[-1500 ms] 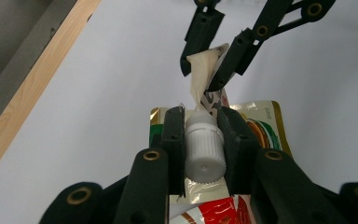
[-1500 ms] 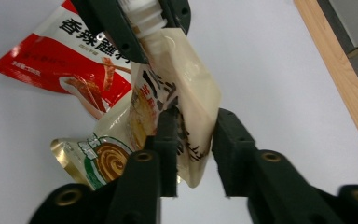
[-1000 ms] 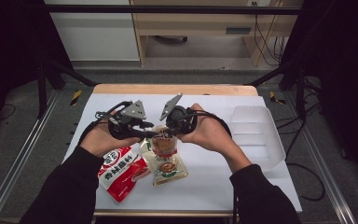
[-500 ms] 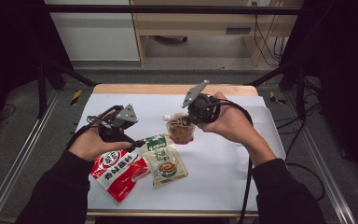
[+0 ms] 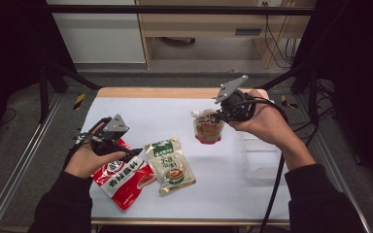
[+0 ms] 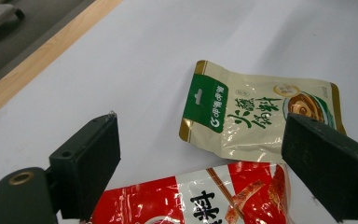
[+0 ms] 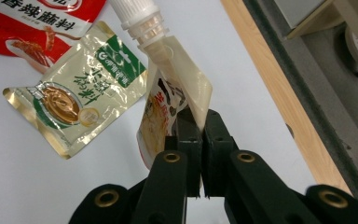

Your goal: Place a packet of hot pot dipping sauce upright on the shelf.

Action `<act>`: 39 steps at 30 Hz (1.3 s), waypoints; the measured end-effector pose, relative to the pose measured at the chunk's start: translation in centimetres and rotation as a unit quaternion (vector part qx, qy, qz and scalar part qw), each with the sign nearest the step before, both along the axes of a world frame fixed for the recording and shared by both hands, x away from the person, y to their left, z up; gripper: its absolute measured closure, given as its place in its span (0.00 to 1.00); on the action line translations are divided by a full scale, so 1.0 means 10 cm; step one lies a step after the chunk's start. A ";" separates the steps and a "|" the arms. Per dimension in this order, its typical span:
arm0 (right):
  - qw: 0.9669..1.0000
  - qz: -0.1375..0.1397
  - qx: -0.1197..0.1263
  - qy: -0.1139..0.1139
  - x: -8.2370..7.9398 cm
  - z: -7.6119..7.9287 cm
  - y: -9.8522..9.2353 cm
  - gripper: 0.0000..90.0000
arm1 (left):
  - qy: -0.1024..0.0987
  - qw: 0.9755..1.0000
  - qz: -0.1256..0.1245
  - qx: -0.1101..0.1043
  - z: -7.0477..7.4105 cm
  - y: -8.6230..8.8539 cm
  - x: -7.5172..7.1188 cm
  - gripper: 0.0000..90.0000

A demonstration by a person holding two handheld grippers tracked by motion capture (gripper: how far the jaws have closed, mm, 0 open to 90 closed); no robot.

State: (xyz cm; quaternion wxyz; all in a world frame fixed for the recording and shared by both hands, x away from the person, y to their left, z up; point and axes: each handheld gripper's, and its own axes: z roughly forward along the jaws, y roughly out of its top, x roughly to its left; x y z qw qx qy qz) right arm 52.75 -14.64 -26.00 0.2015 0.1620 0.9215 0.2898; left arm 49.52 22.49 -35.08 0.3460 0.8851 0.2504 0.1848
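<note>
On the white table sheet (image 5: 175,111), going left to right in the high view, the left gripper (image 5: 128,154) sits at about 9 o'clock above a red sauce packet (image 5: 124,178); its jaws have just been opening and now stand spread wide with nothing between them. In the left gripper view the red sauce packet (image 6: 200,200) lies flat below the jaws, with white and black Chinese characters cut off by the frame edge. Just beside it, at about 6 o'clock of the table, lies a cream sauce packet (image 5: 169,165); the left gripper view shows its green header with a hang hole, white Chinese characters and black brush lettering beside a picture of a bowl (image 6: 256,116). At about 2 o'clock the right gripper (image 5: 219,116) holds a spouted sauce pouch (image 5: 207,127) clear of the table, jaws pinching its upper edge. The right gripper view adds the pouch's white screw cap (image 7: 133,14) and the pressed fingers (image 7: 189,140) clamping the pouch's seam. A clear plastic bin (image 5: 262,160) stands at 4 o'clock, its contents impossible to make out.
</note>
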 end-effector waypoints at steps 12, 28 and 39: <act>0.999 -0.034 -0.001 -0.023 0.13 0.22 -0.36 0.98 | -0.006 1.000 0.021 -0.017 -0.22 0.18 -0.04 0.12; 0.996 -0.080 -0.010 -0.039 0.30 0.18 -0.99 0.98 | -0.002 0.998 0.055 -0.027 -0.32 0.46 -0.09 0.11; 0.994 -0.102 -0.015 -0.039 0.50 -0.06 -1.41 0.98 | 0.002 0.995 0.089 -0.039 -0.35 0.73 -0.06 0.11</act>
